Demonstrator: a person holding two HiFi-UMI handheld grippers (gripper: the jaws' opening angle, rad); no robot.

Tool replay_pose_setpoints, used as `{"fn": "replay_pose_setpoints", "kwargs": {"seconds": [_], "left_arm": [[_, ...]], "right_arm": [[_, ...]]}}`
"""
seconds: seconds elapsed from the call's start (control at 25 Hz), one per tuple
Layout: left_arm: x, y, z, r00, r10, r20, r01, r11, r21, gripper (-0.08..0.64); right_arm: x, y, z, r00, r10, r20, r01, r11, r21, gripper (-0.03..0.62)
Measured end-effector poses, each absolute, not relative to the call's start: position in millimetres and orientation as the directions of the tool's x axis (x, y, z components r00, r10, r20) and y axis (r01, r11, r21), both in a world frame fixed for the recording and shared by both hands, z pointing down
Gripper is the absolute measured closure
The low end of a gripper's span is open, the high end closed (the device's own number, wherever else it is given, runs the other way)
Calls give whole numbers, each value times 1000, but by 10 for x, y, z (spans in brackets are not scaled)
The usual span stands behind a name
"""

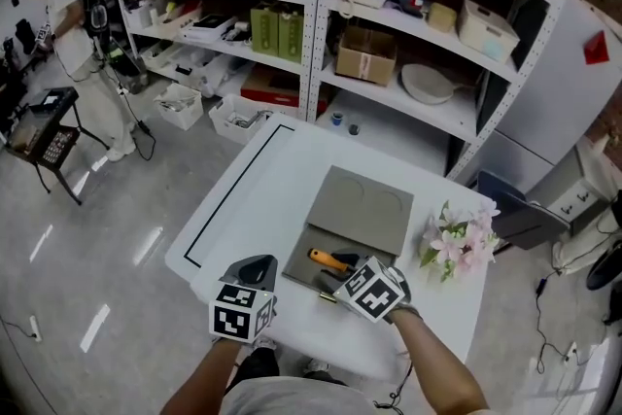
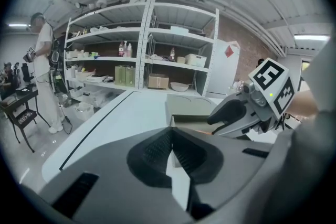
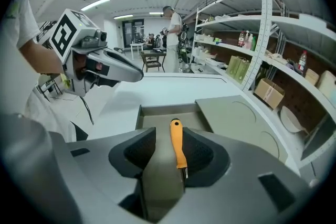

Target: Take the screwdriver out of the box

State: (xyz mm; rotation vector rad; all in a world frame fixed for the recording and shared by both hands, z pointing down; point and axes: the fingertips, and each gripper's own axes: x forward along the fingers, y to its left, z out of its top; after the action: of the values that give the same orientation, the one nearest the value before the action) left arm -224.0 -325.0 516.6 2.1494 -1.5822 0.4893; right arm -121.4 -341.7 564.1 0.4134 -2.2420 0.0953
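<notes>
An orange-handled screwdriver [image 1: 330, 259] lies in the open grey box [image 1: 303, 267] on the white table [image 1: 262, 180]; the box's lid [image 1: 362, 207] is folded back flat behind it. My right gripper [image 1: 342, 275] hangs over the box, angled down. In the right gripper view it [image 3: 170, 132] is open, and the screwdriver [image 3: 177, 145] lies between the jaws with neither pad pressing on it. My left gripper [image 1: 259, 264] is just left of the box, over bare table. Its fingertips [image 2: 171, 134] meet with nothing between them. The right gripper [image 2: 231, 114] shows at its right.
A bunch of pink flowers [image 1: 459, 243] lies on the table right of the box. A black line [image 1: 231, 191] marks a rectangle on the table's left half. White shelving [image 1: 321, 24] full of boxes stands behind, and a person [image 1: 73, 24] stands at far left.
</notes>
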Motion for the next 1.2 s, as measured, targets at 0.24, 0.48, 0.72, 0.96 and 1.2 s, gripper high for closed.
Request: {"fn": "replay_pose_setpoints", "kwargs": {"seconds": [0.24, 0.48, 0.72, 0.96, 1.2], "left_arm": [[-2307, -3428, 5253, 353, -771, 530, -933, -328, 144, 555], [-2452, -3582, 5310, 389, -755, 527, -918, -361, 161, 555], [-2559, -3733, 5321, 424, -737, 526, -902, -394, 176, 555], [-2598, -3819, 5348, 460, -715, 527, -883, -430, 187, 555], [-2597, -3880, 5365, 491, -694, 527, -864, -467, 189, 555]], "right_arm": [[-1323, -3535, 5834, -538, -248, 806, -333, 941, 67, 425], [-1339, -3621, 6005, -475, -249, 844, -352, 933, 77, 423], [-1359, -3648, 6104, -429, -220, 876, -351, 934, 63, 422], [-1385, -3681, 6169, -403, -214, 890, -365, 929, 58, 425], [-1372, -3705, 6177, -399, -210, 893, -385, 922, 45, 448]]}}
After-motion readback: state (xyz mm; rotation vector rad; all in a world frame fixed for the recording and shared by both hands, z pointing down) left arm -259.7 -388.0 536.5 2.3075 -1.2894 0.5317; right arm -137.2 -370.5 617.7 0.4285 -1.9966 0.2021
